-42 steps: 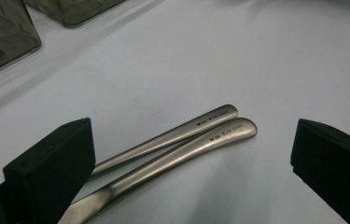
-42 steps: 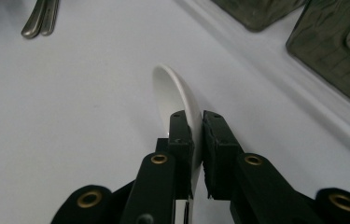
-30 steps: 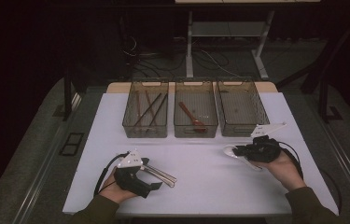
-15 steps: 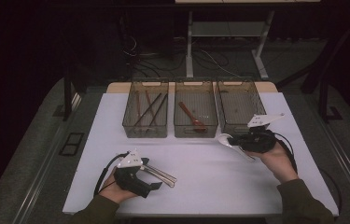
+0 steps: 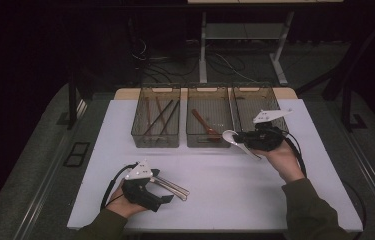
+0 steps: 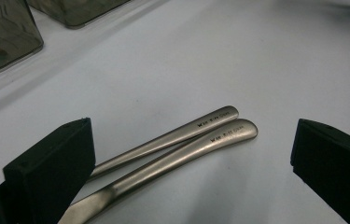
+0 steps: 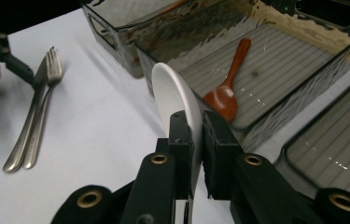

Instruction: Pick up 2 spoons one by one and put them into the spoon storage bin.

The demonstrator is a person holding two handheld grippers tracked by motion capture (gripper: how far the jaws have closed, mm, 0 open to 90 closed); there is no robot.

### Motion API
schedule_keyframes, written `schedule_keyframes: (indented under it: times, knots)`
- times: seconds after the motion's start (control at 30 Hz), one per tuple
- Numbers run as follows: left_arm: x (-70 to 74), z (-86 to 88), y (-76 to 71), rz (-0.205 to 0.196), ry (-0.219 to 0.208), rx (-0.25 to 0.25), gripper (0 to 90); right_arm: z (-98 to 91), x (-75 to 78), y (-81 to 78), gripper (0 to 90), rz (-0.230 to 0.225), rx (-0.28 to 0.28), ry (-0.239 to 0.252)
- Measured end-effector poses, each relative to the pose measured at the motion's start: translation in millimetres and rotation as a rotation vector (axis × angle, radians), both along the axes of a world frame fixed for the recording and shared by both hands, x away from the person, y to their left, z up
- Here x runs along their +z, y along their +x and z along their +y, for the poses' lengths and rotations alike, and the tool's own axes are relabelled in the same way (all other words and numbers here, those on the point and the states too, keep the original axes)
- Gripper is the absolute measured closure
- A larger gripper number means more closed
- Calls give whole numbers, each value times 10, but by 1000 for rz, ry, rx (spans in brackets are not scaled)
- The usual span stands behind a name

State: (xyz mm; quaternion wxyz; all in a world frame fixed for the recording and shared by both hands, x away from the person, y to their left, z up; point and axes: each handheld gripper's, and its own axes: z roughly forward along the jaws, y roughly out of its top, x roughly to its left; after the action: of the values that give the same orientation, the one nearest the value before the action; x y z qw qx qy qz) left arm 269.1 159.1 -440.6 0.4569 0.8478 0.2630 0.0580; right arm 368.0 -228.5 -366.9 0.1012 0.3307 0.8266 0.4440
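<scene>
Forks (image 6: pixel 172 149), two of them side by side, lie on the counter (image 5: pixel 225 175) between the spread jaws of the left tool (image 5: pixel 167 192), handles pointing away from it; that tool is released and grips nothing. Farther right, the right tool (image 5: pixel 240 141) is clenched on a white spoon (image 7: pixel 175 100), gripped thin-side between the pads, its bowl sticking out ahead of the jaws. Just beyond the bowl stands the middle bin (image 5: pixel 210 112), which holds a brown spoon (image 7: pixel 226 88); the right bin (image 5: pixel 255 100) is beside the tool, and the left bin (image 5: pixel 157 117), farthest from it, holds brown sticks.

Risk, as I judge it: the spoon is pinched on a smooth, narrow part, so it may pivot or slip out if the bowl knocks a bin wall on the way in. Opening too early would drop it on the counter short of the bin.

The counter is a plain white sheet. Around it are grey floor, table legs and cables in a dark room.
</scene>
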Motion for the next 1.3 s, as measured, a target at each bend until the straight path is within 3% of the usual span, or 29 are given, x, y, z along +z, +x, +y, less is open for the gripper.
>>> schedule_keyframes:
  times: [0.13, 0.27, 0.63, 0.87, 1.07, 1.3]
  knots:
    - [-2, -7, -2, 2, -5, -3, 0, 125, 112, 115, 827, -14, 7, -21]
    - [5, -7, -7, 0, -11, -4, 0, 237, 202, 232, 827, -27, 7, 8]
    - [9, -13, -14, 0, -20, -2, 0, 514, 259, 608, 827, -28, -38, 9]
    - [16, -12, -14, -7, -29, -7, 0, 659, 174, 805, 827, -12, -56, -2]
    - [16, -5, -8, -15, -12, -15, 0, 712, 29, 933, 827, 8, -67, -19]
    - [9, -13, -7, -14, -14, -12, 0, 768, -112, 955, 826, 49, -66, -60]
